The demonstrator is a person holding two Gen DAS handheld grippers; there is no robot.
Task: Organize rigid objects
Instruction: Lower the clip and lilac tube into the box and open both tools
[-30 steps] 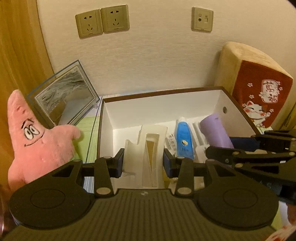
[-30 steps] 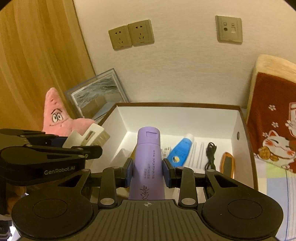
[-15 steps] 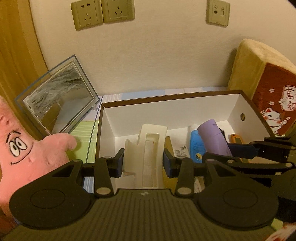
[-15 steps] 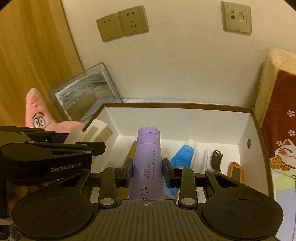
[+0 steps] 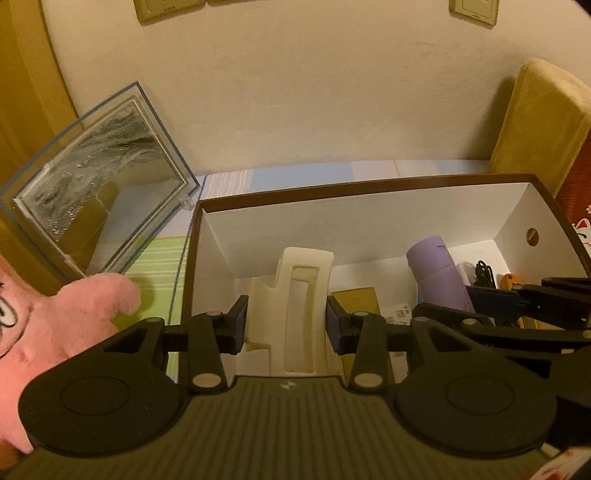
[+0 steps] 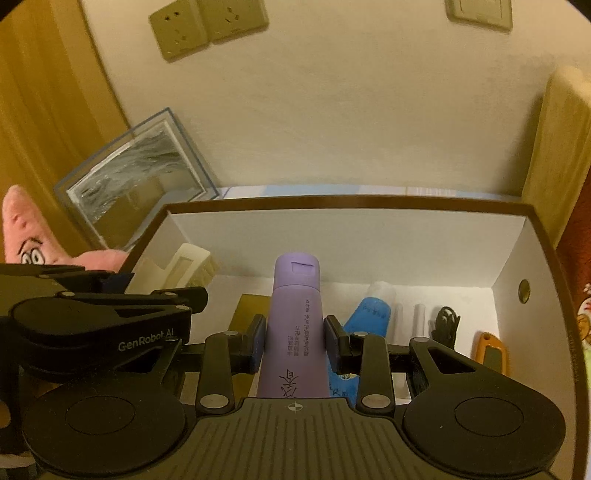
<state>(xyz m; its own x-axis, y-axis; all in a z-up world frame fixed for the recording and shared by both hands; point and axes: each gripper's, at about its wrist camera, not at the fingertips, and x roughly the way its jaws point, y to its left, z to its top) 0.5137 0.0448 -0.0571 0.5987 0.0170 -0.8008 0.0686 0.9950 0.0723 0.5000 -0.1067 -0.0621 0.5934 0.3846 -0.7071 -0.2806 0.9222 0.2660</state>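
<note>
Both tongs grasp over the box (image 6: pixel 509 258) (tubes inside): left (image 5: pixel 284 325) cream holder (image 5: pixel 295 295), right (image 6: pixel 293 341) purple bottle (image 6: pixel 295 317).

Box (image 6: pixel 517 240): white inside, brown rim. Bottle (image 6: pixel 293 332): lilac, dark printed characters. Holder (image 5: pixel 295 306): cream plastic. Tube (image 6: pixel 367 317): blue, white cap. Cable (image 6: pixel 445 325): black. Case (image 6: pixel 491 350): orange edge. Plush star (image 5: pixel 55 332): pink. Cloth (image 5: pixel 162 266): green stripes, pale blue patches. 2 sockets (image 6: pixel 207 29): olive-beige. Wall: cream.
</note>
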